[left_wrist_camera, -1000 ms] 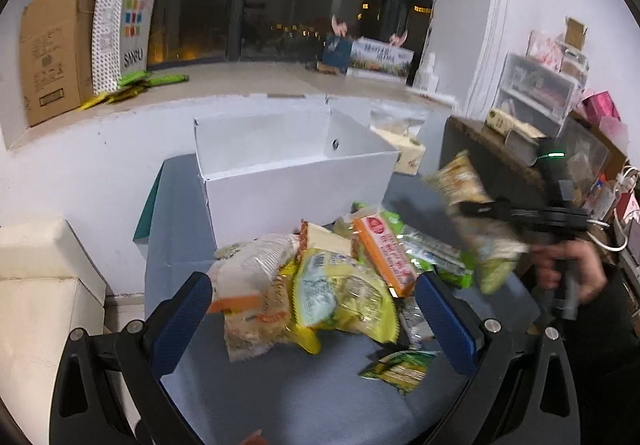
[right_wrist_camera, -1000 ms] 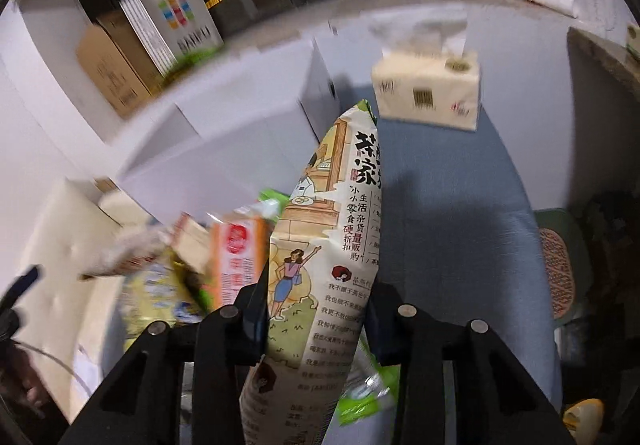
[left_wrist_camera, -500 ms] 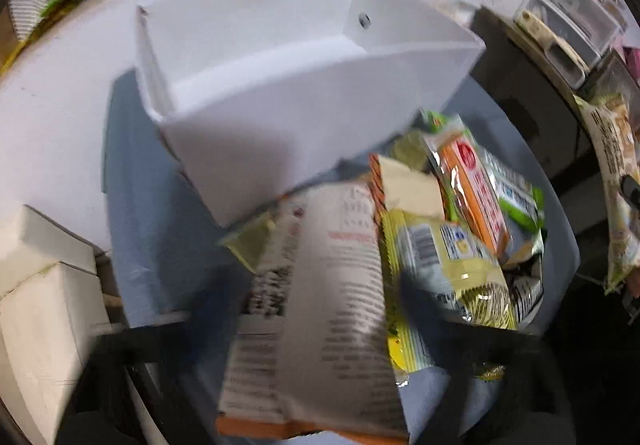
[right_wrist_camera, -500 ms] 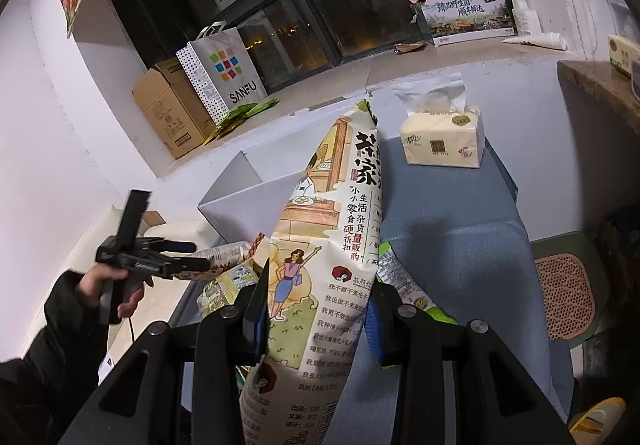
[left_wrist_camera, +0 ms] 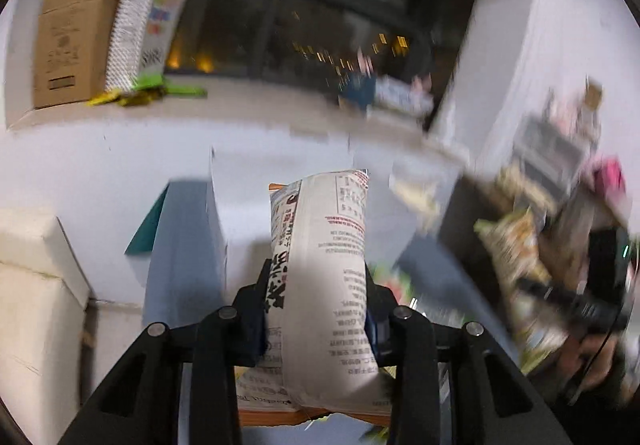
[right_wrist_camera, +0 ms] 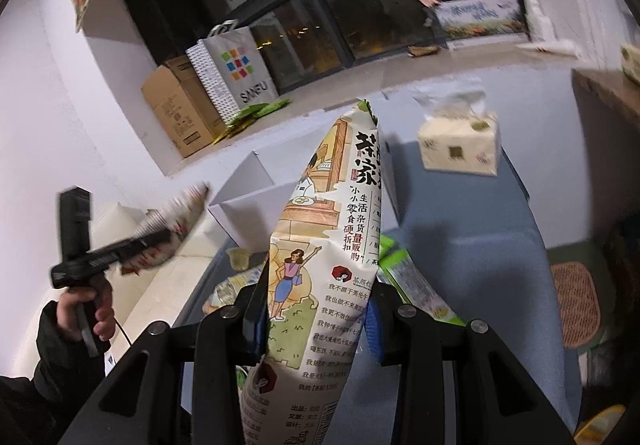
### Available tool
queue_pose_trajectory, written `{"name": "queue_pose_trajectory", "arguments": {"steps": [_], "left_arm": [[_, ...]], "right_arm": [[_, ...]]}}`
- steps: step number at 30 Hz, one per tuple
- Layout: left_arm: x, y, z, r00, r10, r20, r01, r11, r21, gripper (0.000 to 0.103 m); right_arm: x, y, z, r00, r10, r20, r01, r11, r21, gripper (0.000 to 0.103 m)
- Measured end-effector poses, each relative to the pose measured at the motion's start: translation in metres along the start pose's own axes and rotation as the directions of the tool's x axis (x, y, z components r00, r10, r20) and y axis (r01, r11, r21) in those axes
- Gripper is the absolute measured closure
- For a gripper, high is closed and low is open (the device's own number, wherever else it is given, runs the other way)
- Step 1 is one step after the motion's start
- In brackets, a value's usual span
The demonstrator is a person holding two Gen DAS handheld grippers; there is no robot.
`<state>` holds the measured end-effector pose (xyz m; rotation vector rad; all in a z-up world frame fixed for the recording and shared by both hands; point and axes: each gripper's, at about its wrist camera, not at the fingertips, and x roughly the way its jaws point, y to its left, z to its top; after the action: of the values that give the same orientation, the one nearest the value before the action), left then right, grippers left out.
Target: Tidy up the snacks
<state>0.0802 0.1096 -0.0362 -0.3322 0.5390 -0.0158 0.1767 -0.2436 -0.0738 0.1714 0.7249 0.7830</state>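
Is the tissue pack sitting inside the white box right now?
No. The tissue pack rests on the blue table, apart from the white box.

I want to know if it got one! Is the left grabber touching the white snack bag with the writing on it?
Touching. In the left wrist view, the left gripper has just closed its blue pads against both sides of the white snack bag, holding it up.

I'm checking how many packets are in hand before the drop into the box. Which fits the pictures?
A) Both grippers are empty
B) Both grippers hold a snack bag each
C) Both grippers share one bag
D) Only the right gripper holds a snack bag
B: the left gripper has just closed on the white snack bag, and the right gripper clamps the illustrated snack bag.
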Motion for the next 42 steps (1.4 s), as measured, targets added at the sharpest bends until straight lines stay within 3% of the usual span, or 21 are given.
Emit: {"name": "queue_pose_trajectory", "arguments": {"steps": [5,8,10,14,18,19,20,21,22,23,25,29,35,38,42], "left_arm": [[0.030,0.010,0.041,0.997,-0.014,0.079,0.026,0.989,-0.145,0.063],[0.073,0.015,0.062,0.998,0.008,0.068,0.007,0.976,-0.216,0.063],[0.101,0.020,0.074,0.999,0.021,0.036,-0.012,0.968,-0.249,0.063],[0.143,0.036,0.081,0.996,0.094,-0.009,-0.092,0.952,-0.292,0.063],[0.173,0.046,0.080,0.985,0.163,-0.059,-0.173,0.949,-0.262,0.061],[0.177,0.049,0.079,0.981,0.182,-0.065,-0.193,0.946,-0.260,0.058],[0.180,0.051,0.079,0.976,0.204,-0.072,-0.216,0.940,-0.263,0.042],[0.185,0.055,0.079,0.972,0.215,-0.092,-0.232,0.937,-0.261,0.013],[0.189,0.060,0.078,0.970,0.216,-0.110,-0.238,0.937,-0.256,0.004],[0.187,0.061,0.077,0.971,0.215,-0.104,-0.235,0.939,-0.251,0.001],[0.181,0.057,0.076,0.970,0.224,-0.092,-0.238,0.949,-0.207,0.001],[0.166,0.049,0.078,0.975,0.202,-0.095,-0.216,0.961,-0.172,0.000],[0.112,0.029,0.080,0.983,0.181,-0.024,-0.182,0.979,-0.096,0.000],[0.078,0.015,0.074,0.984,0.174,0.032,-0.174,0.984,-0.025,0.000],[0.037,-0.004,0.055,0.987,0.143,0.078,-0.147,0.988,0.048,0.000]], "right_arm": [[0.028,0.024,0.055,1.000,-0.029,0.012,0.030,0.992,-0.123,0.062],[0.063,0.035,0.101,0.999,-0.037,-0.002,0.036,0.977,-0.209,0.062],[0.088,0.041,0.126,0.996,-0.086,-0.029,0.075,0.962,-0.262,0.062],[0.165,0.043,0.173,0.965,-0.242,-0.100,0.187,0.906,-0.380,0.062],[0.219,0.031,0.186,0.929,-0.330,-0.167,0.228,0.866,-0.446,0.062],[0.229,0.029,0.187,0.921,-0.344,-0.182,0.230,0.859,-0.458,0.062],[0.236,0.027,0.186,0.913,-0.360,-0.190,0.237,0.851,-0.469,0.062],[0.242,0.025,0.186,0.906,-0.375,-0.196,0.245,0.843,-0.479,0.062],[0.246,0.025,0.184,0.901,-0.386,-0.196,0.251,0.835,-0.490,0.055],[0.251,0.023,0.185,0.888,-0.420,-0.186,0.279,0.814,-0.509,0.034],[0.252,0.022,0.184,0.875,-0.451,-0.175,0.309,0.799,-0.516,0.000],[0.234,0.022,0.189,0.903,-0.409,-0.128,0.313,0.833,-0.455,0.000],[0.198,0.026,0.199,0.935,-0.346,-0.071,0.299,0.883,-0.362,0.000],[0.157,0.033,0.188,0.967,-0.255,-0.024,0.234,0.917,-0.324,0.000],[0.104,0.030,0.157,0.991,-0.135,0.020,0.136,0.962,-0.236,0.000]]}}
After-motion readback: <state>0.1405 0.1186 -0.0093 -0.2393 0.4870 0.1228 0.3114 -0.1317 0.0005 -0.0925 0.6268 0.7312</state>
